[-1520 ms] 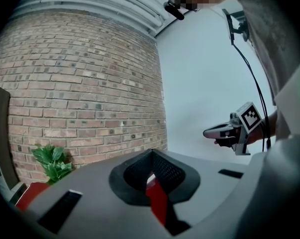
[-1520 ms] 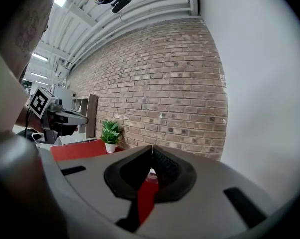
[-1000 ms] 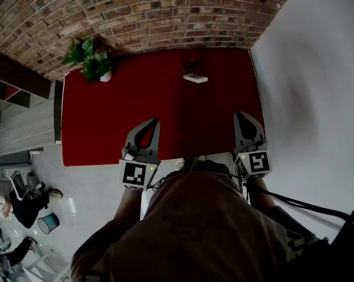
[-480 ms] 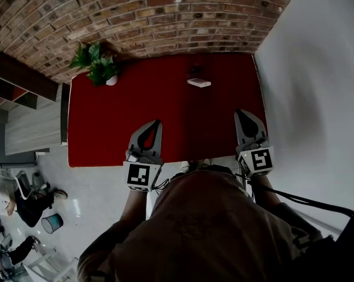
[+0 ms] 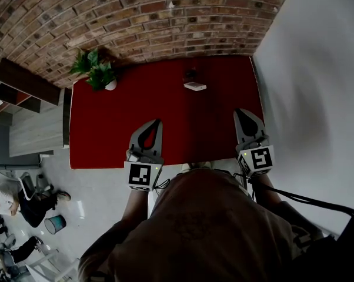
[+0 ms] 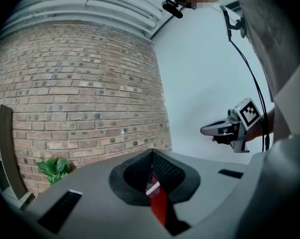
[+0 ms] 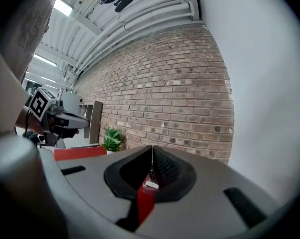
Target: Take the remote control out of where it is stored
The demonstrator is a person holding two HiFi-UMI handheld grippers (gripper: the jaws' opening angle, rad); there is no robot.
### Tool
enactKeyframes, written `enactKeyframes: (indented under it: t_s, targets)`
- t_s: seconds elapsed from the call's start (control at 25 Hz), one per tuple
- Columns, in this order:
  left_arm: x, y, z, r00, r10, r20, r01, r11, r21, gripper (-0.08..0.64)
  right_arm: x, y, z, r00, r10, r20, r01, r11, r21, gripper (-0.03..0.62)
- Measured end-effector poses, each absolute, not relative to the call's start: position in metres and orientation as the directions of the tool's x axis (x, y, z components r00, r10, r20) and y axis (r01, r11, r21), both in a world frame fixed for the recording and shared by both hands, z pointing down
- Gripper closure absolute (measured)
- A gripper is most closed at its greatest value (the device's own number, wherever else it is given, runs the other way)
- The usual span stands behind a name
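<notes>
I am holding my left tool point(image 5: 157, 122) and right tool point(image 5: 239, 113) shut and empty over the red worktop's point(image 5: 118, 128) near edge. The small white remote point(image 5: 195, 86) is lying well ahead, near the far edge.

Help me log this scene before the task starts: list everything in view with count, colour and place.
table: one, red, centre, against the brick wall
potted plant: one, green in a white pot, table's far left corner
white object: one, small, far side of the table, right of centre; too small to identify
dark item: one, just behind the white object
brick wall: one, brown, far side
plain wall: one, white, right
shelf unit: one, dark wood, left
bin: one, blue, floor at lower left
left gripper: grey, shut, empty, over the table's near edge
right gripper: grey, shut, empty, over the table's near right
</notes>
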State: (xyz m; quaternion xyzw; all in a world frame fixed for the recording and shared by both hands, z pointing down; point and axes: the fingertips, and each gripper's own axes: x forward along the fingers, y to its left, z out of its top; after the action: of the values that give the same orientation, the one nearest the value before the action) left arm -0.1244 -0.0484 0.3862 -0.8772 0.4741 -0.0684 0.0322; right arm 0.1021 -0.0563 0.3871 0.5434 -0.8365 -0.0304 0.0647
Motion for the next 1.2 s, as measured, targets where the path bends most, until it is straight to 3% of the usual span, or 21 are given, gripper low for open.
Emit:
enactKeyframes:
  t_s: [1.2]
  targets:
    - [-0.122, -0.053, 0.380, 0.491, -0.866, 0.092, -0.864, -0.498, -0.078, 0.549, 0.100, -0.072, 0.398, -0.464, -0.880, 0.104, -0.875, 0.474, 0.104, 0.577]
